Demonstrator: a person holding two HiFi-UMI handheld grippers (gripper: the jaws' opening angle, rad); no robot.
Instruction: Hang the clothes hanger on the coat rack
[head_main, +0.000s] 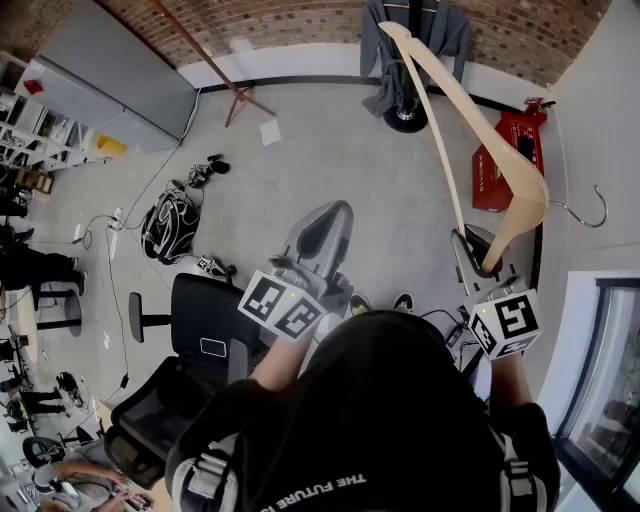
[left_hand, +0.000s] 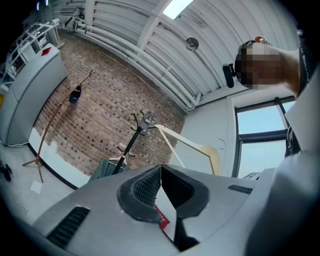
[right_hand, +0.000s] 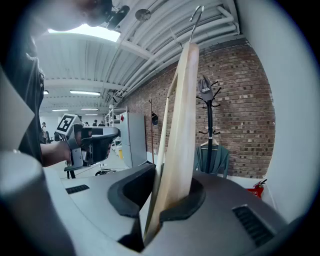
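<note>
**Hanger.** The clothes hanger (head_main: 527, 205) is flat, pale bare wood. It has two broad curved shoulders, a thin straight lower bar, and a silver wire hook (head_main: 590, 215) at the peak. In the right gripper view the hanger (right_hand: 181, 130) shows edge-on and stands nearly upright, with the hook (right_hand: 196, 17) at the top.

**Position.** The hanger is held in the air above the floor, clear of the coat rack (right_hand: 209, 115). In the head view the hook points to the right, away from the rack. The far shoulder tip overlaps the grey-green garment (head_main: 385, 60) hanging on the rack (head_main: 405, 110); whether they touch cannot be told.

**Right tongs.** The right tongs (head_main: 480, 262) pinch one shoulder end, where the lower bar joins it. In the right gripper view both pads of the right tongs (right_hand: 165, 200) bear on the wood.

**Left tongs.** The left tongs (head_main: 325, 235) are raised beside the right. In the left gripper view the left tongs (left_hand: 161, 185) are pressed together with nothing between them. That view shows the hanger (left_hand: 192, 145) and the rack (left_hand: 131, 142) ahead, against the brick wall.
</note>
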